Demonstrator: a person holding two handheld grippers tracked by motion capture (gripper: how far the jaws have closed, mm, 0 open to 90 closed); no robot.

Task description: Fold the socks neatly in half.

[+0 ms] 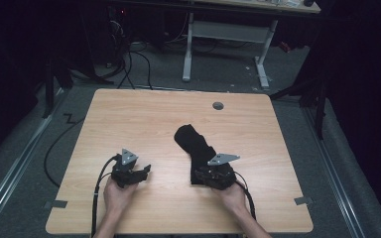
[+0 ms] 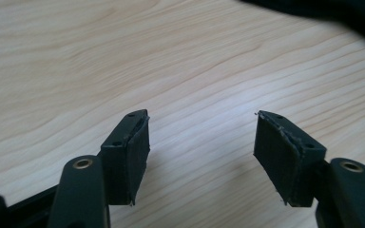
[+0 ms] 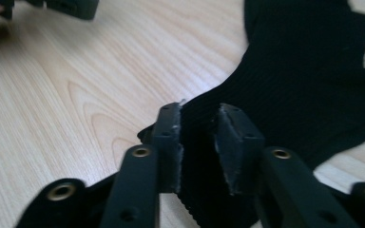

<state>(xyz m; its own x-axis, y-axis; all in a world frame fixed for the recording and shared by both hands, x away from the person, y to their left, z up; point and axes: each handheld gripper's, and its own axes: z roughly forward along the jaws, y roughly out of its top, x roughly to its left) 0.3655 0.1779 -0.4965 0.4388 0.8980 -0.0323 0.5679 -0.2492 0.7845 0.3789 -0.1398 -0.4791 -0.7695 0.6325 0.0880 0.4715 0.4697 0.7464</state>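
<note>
A black sock [image 1: 194,144] lies flat on the wooden table [image 1: 129,114], running from the middle toward the near right. My right gripper [image 1: 202,174] is low at the sock's near end. In the right gripper view its jaws [image 3: 199,111] stand a little apart with the sock's [image 3: 309,71] ribbed edge between them, and the pads are not pressing on the cloth. My left gripper [image 1: 146,171] rests to the left of the sock over bare wood. Its jaws [image 2: 202,123] are wide open with nothing between them, and the sock's [image 2: 342,12] dark edge shows at the top right.
A grey round grommet [image 1: 218,105] sits near the table's far edge. Tape marks [image 1: 58,204] lie at the near corners. Beyond the table stand a white desk frame [image 1: 225,34] and floor cables [image 1: 129,64]. Bare wood spreads left of and behind the sock.
</note>
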